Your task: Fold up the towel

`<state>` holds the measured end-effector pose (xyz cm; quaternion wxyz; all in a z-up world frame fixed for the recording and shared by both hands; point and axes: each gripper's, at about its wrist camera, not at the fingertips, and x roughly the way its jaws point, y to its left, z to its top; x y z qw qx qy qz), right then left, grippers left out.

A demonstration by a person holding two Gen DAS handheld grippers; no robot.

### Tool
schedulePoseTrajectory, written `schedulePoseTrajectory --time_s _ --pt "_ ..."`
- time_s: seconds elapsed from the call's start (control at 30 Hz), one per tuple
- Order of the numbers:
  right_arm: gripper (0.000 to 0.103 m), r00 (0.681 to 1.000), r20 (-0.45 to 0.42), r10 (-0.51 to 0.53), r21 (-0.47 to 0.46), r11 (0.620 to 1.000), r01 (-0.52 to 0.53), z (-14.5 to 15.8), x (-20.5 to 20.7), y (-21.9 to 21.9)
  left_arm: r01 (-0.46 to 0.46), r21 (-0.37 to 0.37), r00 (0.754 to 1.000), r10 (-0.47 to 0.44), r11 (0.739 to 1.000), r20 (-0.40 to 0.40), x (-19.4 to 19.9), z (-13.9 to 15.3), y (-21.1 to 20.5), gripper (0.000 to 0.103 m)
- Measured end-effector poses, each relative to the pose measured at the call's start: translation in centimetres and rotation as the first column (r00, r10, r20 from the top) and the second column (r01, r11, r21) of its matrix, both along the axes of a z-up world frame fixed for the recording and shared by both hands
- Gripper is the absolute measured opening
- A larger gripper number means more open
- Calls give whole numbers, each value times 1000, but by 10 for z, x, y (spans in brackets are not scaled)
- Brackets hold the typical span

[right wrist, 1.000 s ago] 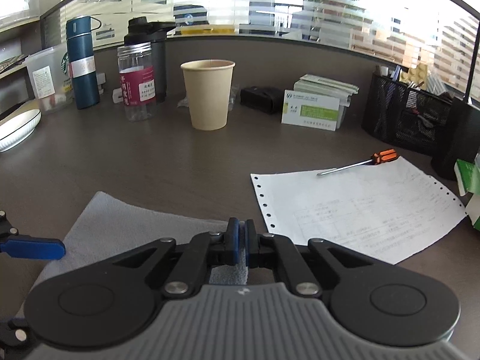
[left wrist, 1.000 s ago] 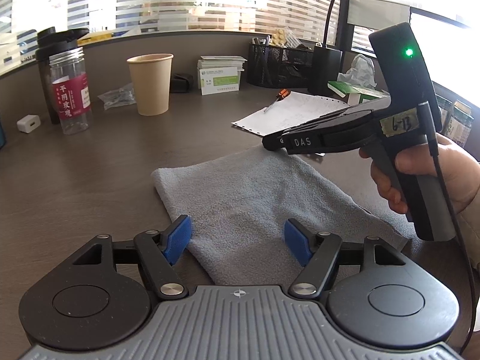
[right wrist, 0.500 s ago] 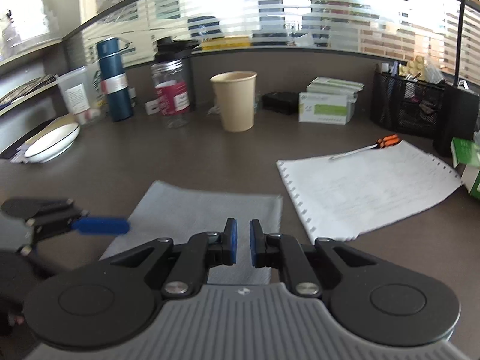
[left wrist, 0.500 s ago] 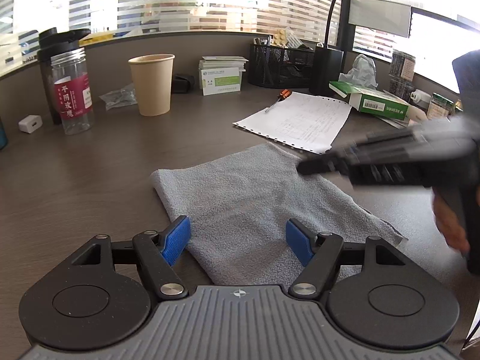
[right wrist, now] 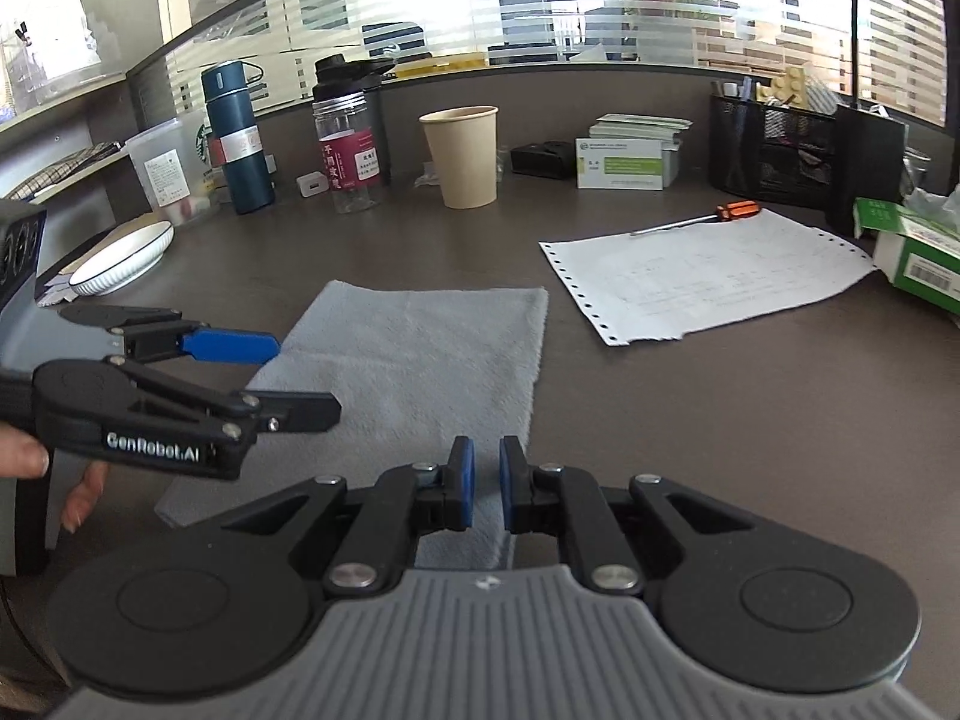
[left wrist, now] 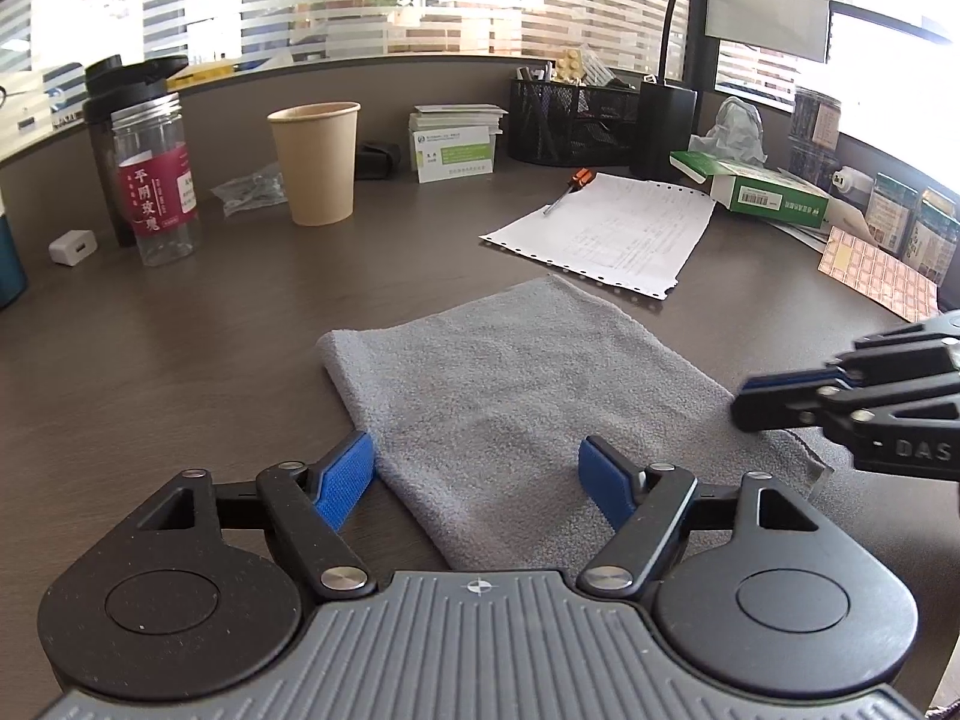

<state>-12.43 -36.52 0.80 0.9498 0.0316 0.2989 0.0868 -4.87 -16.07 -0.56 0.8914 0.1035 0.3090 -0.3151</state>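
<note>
- Left wrist view: paper cup [left wrist: 314,163] upright at the back of the desk [left wrist: 180,324]; inside not visible.
- Clear jar with red label [left wrist: 155,180] left of the cup, looks empty; dark bottle behind it.
- Black mesh organiser [left wrist: 570,120] at the rear holds pens and small items, too small to identify.
- Right wrist view: blue flask [right wrist: 235,138], capped, and a white dish [right wrist: 123,258] at far left; dish contents not visible.
- Grey towel [left wrist: 528,408] lies flat on the desk, folded into a rectangle, directly ahead of both grippers.
- Left gripper [left wrist: 477,474]: jaws wide and opening; near edge of the towel lies between the pads, pads not pressing it.
- Right gripper [right wrist: 486,483]: pads nearly together with a narrow gap, gripping nothing, above the towel's near right corner.
- Perforated paper sheet [right wrist: 708,276] just beyond the towel's far right corner, apart from it; screwdriver [right wrist: 708,219] on its far edge.
- Bare desk left of the towel and between towel and cup.
</note>
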Motion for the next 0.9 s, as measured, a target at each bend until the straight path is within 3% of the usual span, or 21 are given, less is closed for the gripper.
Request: schedulePoseTrajectory --time_s 0.37,0.6,0.7,0.9 --pt "12 998 25 62 2 998 -62 1 -18 21 -17 -61 998 20 998 55 -28 24 15 80" --pt "12 999 20 31 1 1000 -31 -2 -33 14 89 -60 996 -88 994 13 -64 13 6 71" --pt "12 1000 16 19 -1 1000 -19 -3 -38 11 93 -38 996 -94 995 -8 -67 5 5 66" --pt "12 999 25 -21 -7 1000 21 0 -45 -1 80 -44 996 -81 996 -23 -66 4 15 66"
